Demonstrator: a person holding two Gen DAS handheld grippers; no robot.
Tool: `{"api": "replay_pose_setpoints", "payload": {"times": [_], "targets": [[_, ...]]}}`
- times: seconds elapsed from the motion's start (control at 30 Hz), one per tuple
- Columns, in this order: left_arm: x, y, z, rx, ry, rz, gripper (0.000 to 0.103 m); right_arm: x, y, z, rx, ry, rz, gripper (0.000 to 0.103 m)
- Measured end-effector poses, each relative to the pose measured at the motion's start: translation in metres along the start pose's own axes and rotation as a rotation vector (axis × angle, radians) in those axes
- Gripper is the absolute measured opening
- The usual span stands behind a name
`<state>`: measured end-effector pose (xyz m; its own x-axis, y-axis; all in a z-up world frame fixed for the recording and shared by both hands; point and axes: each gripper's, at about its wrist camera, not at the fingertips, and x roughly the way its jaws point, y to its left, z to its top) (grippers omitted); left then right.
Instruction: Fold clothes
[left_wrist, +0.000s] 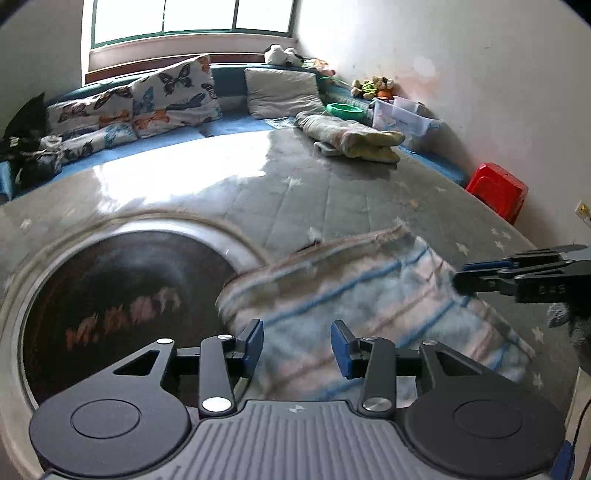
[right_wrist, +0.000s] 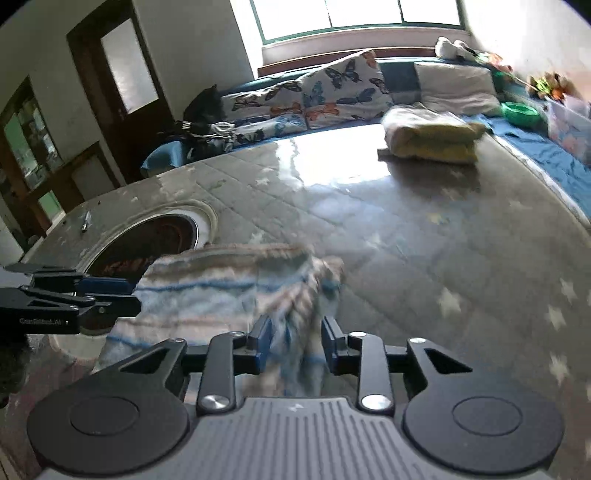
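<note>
left gripper (left_wrist: 297, 345) open | striped cloth (left_wrist: 354, 295) blurred | right gripper (right_wrist: 295, 341) open

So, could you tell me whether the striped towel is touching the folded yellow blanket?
Apart: the right wrist view shows bare mattress between the striped towel and the folded yellow blanket.

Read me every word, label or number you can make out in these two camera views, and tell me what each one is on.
"GenRobot.AI": white print on the side of the left gripper, seen in the right wrist view; small, so the spelling is uncertain.
Pale lettering inside the dark round inset in the grey mat: too blurred to read.
Embossed marks on the side of the right gripper, left wrist view: too small to read.
Striped towel: no text visible.
</note>
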<state>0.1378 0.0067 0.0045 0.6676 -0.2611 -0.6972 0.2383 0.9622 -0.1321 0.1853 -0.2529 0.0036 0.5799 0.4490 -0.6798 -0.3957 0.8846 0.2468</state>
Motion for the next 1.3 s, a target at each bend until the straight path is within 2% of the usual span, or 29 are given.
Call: {"api": "replay_pose_setpoints", "payload": {"times": [0.03,0.3,0.63,0.7,0.73,0.9,1.03,1.27,1.3], "targets": [[-0.003,0.001,-0.004,-0.008,-0.001,0.005,0.048,-0.005,-0.003,-0.006,0.018,0.001,0.0,0.04],[-0.007,0.012,-0.022,-0.132,0.017,0.024,0.05,-0.025,-0.014,-0.036,0.122,-0.011,0.008,0.041],[-0.011,0.009,-0.027,-0.17,0.012,0.026,0.05,-0.004,-0.015,-0.029,0.188,-0.044,0.039,0.042],[-0.01,0.01,-0.026,-0.173,0.014,0.029,0.05,0.001,-0.015,-0.029,0.199,-0.044,0.036,0.05],[-0.009,0.01,-0.026,-0.175,0.015,0.031,0.05,0.003,-0.014,-0.029,0.203,-0.044,0.034,0.05],[-0.007,0.01,-0.026,-0.178,0.018,0.032,0.05,0.008,-0.004,-0.029,0.168,-0.037,0.038,0.048],[-0.005,0.012,-0.026,-0.19,0.02,0.037,0.05,0.011,0.002,-0.028,0.147,-0.024,0.041,0.035],[0.0,0.011,-0.025,-0.186,0.028,0.024,0.047,0.013,-0.001,-0.026,0.172,-0.03,0.042,0.037],[0.0,0.011,-0.025,-0.189,0.03,0.019,0.044,0.014,-0.001,-0.026,0.173,-0.031,0.042,0.038]]}}
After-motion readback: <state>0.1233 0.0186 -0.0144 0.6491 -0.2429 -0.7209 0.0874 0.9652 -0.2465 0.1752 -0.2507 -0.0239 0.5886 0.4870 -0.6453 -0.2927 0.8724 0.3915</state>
